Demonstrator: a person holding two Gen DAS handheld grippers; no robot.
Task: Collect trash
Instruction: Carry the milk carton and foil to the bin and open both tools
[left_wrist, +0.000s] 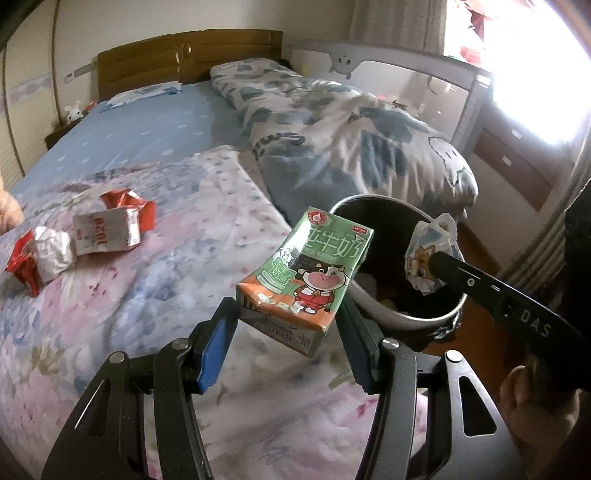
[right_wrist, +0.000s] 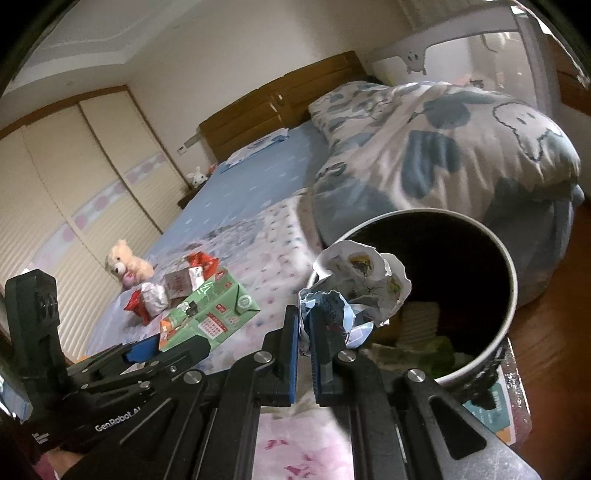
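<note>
The task looks about halfway: the right gripper (right_wrist: 303, 332) pinches a crumpled paper wrapper (right_wrist: 356, 284) over the trash bin (right_wrist: 511, 295), which already holds some rubbish. The left gripper (left_wrist: 286, 328) clamps a green milk carton (left_wrist: 310, 269) above the bed (left_wrist: 184, 258) near the bin, neither dropped yet. A small torn box (left_wrist: 107, 230) and red wrappers (left_wrist: 26, 266) lie on the bed uncollected.
</note>
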